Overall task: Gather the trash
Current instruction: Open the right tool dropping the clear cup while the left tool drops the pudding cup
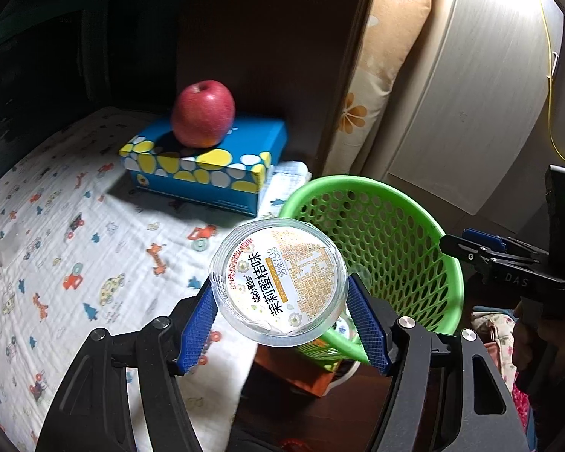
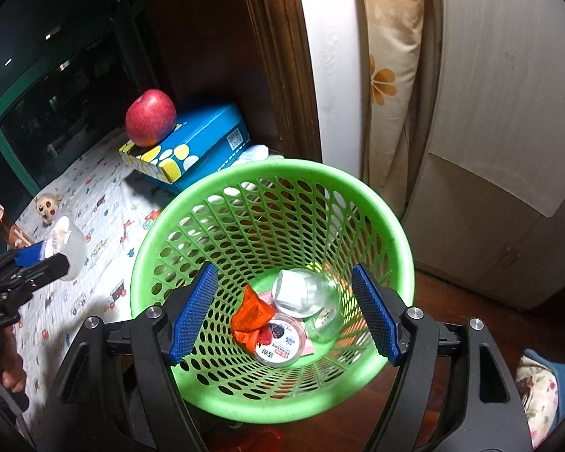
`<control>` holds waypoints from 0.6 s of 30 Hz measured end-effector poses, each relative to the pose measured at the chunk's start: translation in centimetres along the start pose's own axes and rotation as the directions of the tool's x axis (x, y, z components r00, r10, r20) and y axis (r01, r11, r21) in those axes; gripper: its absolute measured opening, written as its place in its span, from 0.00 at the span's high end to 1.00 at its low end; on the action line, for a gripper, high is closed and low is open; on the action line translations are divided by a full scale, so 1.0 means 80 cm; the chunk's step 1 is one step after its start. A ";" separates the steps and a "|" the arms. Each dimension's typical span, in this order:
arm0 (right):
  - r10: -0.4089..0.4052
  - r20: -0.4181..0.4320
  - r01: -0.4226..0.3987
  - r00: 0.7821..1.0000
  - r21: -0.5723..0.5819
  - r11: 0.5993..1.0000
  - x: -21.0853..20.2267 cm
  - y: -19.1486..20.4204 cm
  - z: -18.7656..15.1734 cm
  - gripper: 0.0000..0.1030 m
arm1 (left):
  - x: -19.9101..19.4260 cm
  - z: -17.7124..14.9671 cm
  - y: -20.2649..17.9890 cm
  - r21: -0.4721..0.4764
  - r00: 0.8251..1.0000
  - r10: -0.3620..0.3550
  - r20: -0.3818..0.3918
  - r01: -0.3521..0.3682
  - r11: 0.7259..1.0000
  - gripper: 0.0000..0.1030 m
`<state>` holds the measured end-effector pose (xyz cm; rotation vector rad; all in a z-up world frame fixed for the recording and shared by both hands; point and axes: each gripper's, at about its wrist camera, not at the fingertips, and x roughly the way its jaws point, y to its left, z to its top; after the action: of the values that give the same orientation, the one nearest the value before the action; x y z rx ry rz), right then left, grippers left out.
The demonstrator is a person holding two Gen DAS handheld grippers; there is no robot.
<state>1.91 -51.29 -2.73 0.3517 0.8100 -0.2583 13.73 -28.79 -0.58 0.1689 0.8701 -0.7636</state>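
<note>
My left gripper (image 1: 280, 293) is shut on a clear plastic jelly cup (image 1: 275, 263) with a printed white and orange lid, holding it beside the near rim of the green mesh basket (image 1: 414, 196). The right wrist view shows the same cup (image 2: 69, 248) in the left gripper (image 2: 37, 260), over the patterned cloth. My right gripper (image 2: 283, 269) stands open above the basket (image 2: 267, 167), nothing between its blue pads. Inside the basket lie an orange wrapper (image 2: 250, 314), a clear empty cup (image 2: 301, 293) and a small berry-lidded cup (image 2: 278, 342). The right gripper (image 1: 467, 248) shows from the side beyond the basket.
A red apple (image 1: 203, 113) sits on a blue spotted tissue box (image 1: 214, 165) at the back of the cloth-covered surface (image 1: 56, 245). A small toy figure (image 2: 49, 205) lies at the left. A pale cabinet (image 2: 489, 150) and flowered fabric (image 2: 391, 75) stand behind the basket.
</note>
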 end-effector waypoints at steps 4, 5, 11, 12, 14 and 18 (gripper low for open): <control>0.003 0.017 -0.003 1.000 0.011 1.000 -0.013 -0.006 -0.003 0.25 | 0.015 0.006 -0.023 0.034 1.000 -0.024 -0.016 0.025 0.999 0.37; 0.005 0.020 -0.005 1.000 0.013 1.000 -0.015 -0.007 -0.003 0.25 | 0.019 0.007 -0.029 0.042 0.999 -0.029 -0.020 0.030 0.999 0.37; 0.012 0.043 -0.013 0.999 0.040 0.999 -0.029 -0.016 -0.008 0.23 | 0.041 0.010 -0.053 0.050 0.996 -0.070 -0.054 0.073 0.996 0.37; 0.013 0.045 -0.015 0.999 0.045 0.999 -0.031 -0.018 -0.009 0.23 | 0.044 0.010 -0.055 0.049 0.995 -0.075 -0.060 0.078 0.996 0.37; 0.013 0.048 -0.015 0.999 0.052 0.999 -0.033 -0.022 -0.011 0.23 | 0.051 0.010 -0.060 0.046 0.994 -0.085 -0.069 0.088 0.995 0.37; 0.010 0.050 -0.014 0.999 0.066 0.998 -0.036 -0.030 -0.014 0.22 | 0.063 0.010 -0.069 0.043 0.991 -0.098 -0.089 0.102 0.994 0.37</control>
<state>-1.54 -52.75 -1.80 0.4112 0.7515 -0.2823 12.63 -35.84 -2.86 0.2027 0.9491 -0.8764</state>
